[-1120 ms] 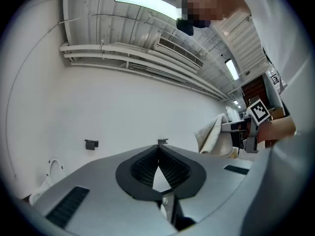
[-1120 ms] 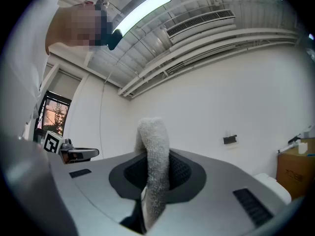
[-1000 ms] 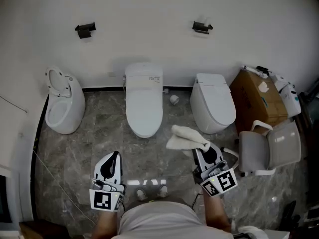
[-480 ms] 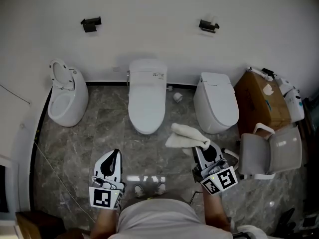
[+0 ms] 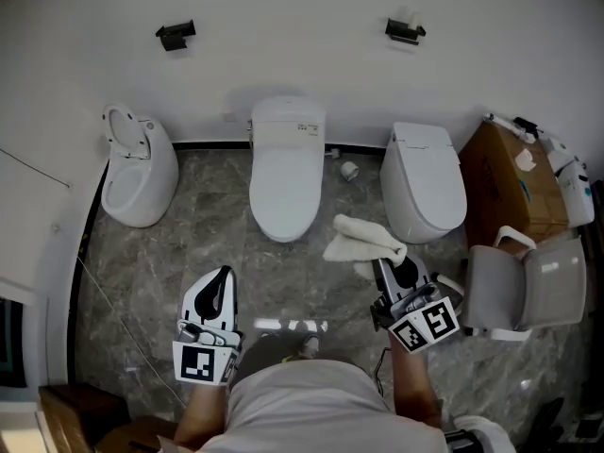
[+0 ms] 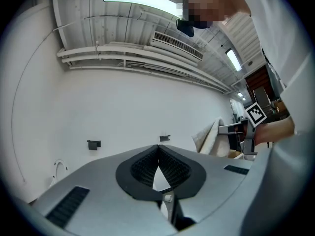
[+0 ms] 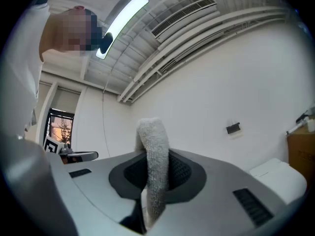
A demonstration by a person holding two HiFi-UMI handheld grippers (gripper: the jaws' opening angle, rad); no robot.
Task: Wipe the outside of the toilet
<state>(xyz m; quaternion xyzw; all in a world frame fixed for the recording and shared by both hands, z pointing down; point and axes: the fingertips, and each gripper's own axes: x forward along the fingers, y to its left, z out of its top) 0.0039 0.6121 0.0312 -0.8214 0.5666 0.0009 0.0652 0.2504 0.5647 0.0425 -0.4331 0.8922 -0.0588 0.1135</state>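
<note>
Three white toilets stand against the back wall in the head view: a left one (image 5: 138, 173) with its seat up, a middle one (image 5: 286, 179) and a right one (image 5: 426, 194), both with lids down. My right gripper (image 5: 395, 274) is shut on a white cloth (image 5: 362, 240), held above the floor between the middle and right toilets. In the right gripper view the cloth (image 7: 155, 163) stands up between the jaws. My left gripper (image 5: 216, 300) hangs over the floor in front of the middle toilet. Its jaws meet at the tip (image 6: 158, 147), with nothing in them.
A cardboard box (image 5: 514, 185) and a grey chair (image 5: 525, 295) crowd the right side. A paper roll (image 5: 349, 170) lies on the marble floor between the toilets. Two black holders (image 5: 176, 32) (image 5: 405, 30) hang on the wall. A dark baseboard edges the left.
The head view has shifted, so the toilets sit lower and further right in the frame. Both grippers keep their pose. The cloth stays in the right gripper.
</note>
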